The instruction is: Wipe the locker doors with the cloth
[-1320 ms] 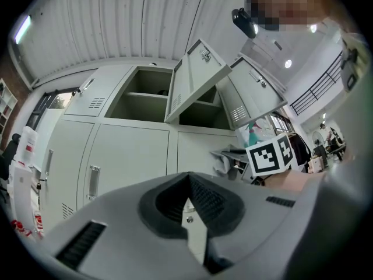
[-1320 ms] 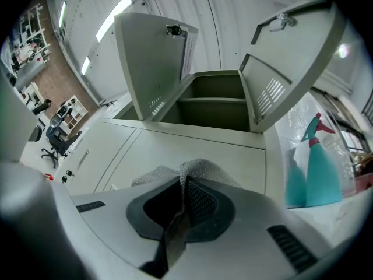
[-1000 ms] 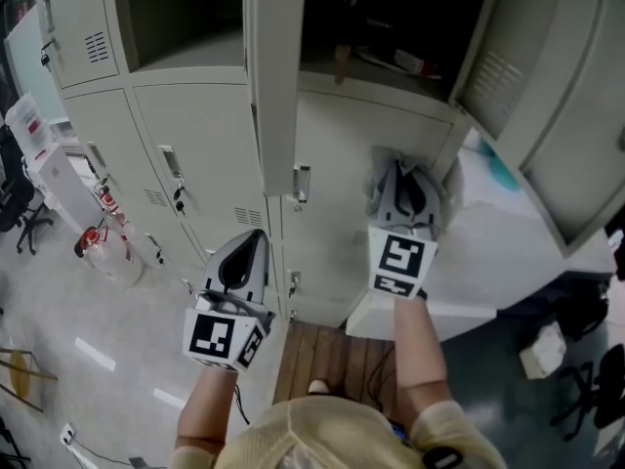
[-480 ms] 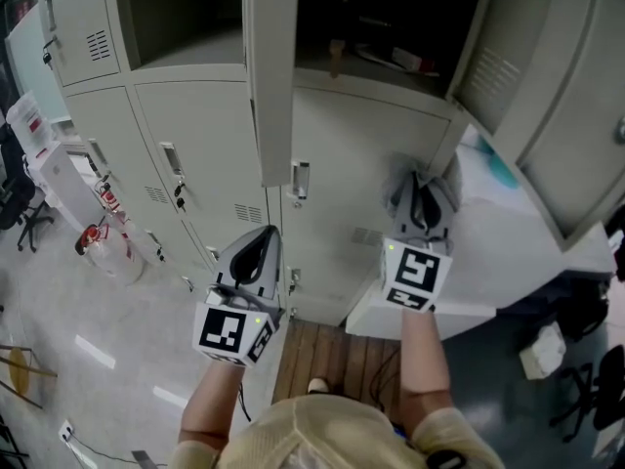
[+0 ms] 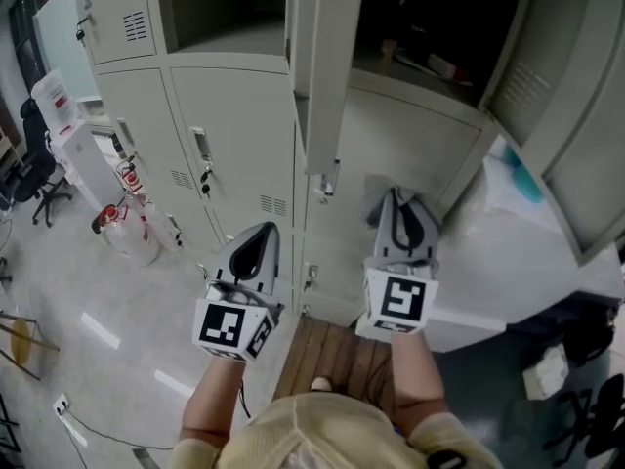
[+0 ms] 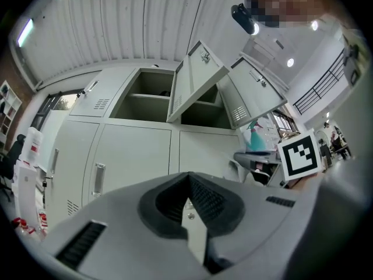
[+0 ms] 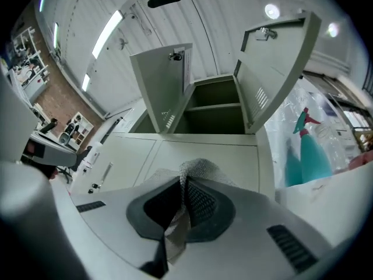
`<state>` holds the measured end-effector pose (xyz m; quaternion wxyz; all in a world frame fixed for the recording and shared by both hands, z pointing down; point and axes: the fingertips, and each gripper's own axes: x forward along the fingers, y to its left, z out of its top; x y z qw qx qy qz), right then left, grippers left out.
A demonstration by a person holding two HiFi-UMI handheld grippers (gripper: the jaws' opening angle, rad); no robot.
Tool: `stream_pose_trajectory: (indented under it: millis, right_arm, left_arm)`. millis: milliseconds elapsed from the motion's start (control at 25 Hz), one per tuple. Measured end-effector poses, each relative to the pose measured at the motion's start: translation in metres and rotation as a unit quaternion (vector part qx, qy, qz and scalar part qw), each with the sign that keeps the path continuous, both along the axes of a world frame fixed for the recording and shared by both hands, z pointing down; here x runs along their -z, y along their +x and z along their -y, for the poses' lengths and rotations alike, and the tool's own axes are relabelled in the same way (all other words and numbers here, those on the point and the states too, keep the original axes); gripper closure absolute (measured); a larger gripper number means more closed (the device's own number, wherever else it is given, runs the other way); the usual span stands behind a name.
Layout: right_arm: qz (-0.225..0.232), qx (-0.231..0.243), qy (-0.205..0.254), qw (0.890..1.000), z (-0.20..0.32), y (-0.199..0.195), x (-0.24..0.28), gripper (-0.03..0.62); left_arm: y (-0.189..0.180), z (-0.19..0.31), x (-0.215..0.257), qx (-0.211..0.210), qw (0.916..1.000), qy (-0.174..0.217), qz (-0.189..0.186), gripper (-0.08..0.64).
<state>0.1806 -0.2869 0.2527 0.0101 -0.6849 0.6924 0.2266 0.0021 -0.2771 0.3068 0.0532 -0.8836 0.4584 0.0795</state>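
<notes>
Cloth [image 7: 201,169], clamped lengthwise by right hand-held gripper [image 7: 184,185], points at locker door [image 5: 391,145]; left hand-held gripper [image 6: 187,182] closed.

Teal spray bottle [image 7: 303,159], black office chair [image 5: 35,162]

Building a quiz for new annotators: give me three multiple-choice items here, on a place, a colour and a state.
1. Where is the cloth? A) on the floor B) in the right tongs C) inside a locker
2. What colour is the spray bottle? A) red B) yellow C) teal
3. How are the left tongs? A) shut, empty B) wide open C) gripping a handle
Answers: 1 B, grey mesh is pinched between them; 2 C, its body shows teal; 3 A, they meet with nothing between.
</notes>
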Motion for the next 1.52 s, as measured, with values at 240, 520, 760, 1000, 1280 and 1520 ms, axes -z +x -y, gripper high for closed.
stream_pose_trajectory:
  millis: [240,520,760,1000,1280,1520]
  right_arm:
    - [-0.019,0.049,-0.033,0.998,0.026,-0.049,-0.03,0.588]
    - [0.003,0.071,-0.056,0.996,0.066,-0.078,-0.055,0.588]
    - [-0.012,0.072,-0.066,0.995,0.096,-0.091,-0.062,0.588]
    - [-0.013,0.052,-0.067,0.996,0.105,-0.075,-0.06,0.588]
    - [-0.013,0.021,-0.064,0.998,0.093,-0.044,-0.061,0.588]
    - [-0.02,-0.018,-0.074,0.997,0.078,-0.006,-0.064,0.588]
  left_arm:
    - [-0.03,-0.005,-0.009,0.034,0.9994,-0.006,0.005,0.563]
    - [-0.052,-0.01,-0.018,0.06,0.9981,-0.016,-0.002,0.563]
    - [-0.061,-0.011,-0.029,0.066,0.9974,-0.03,0.001,0.563]
    - [-0.059,-0.008,-0.032,0.057,0.9978,-0.035,0.004,0.563]
    - [-0.045,-0.004,-0.032,0.035,0.9986,-0.039,0.004,0.563]
    - [-0.025,-0.003,-0.031,0.007,0.9992,-0.038,0.001,0.563]
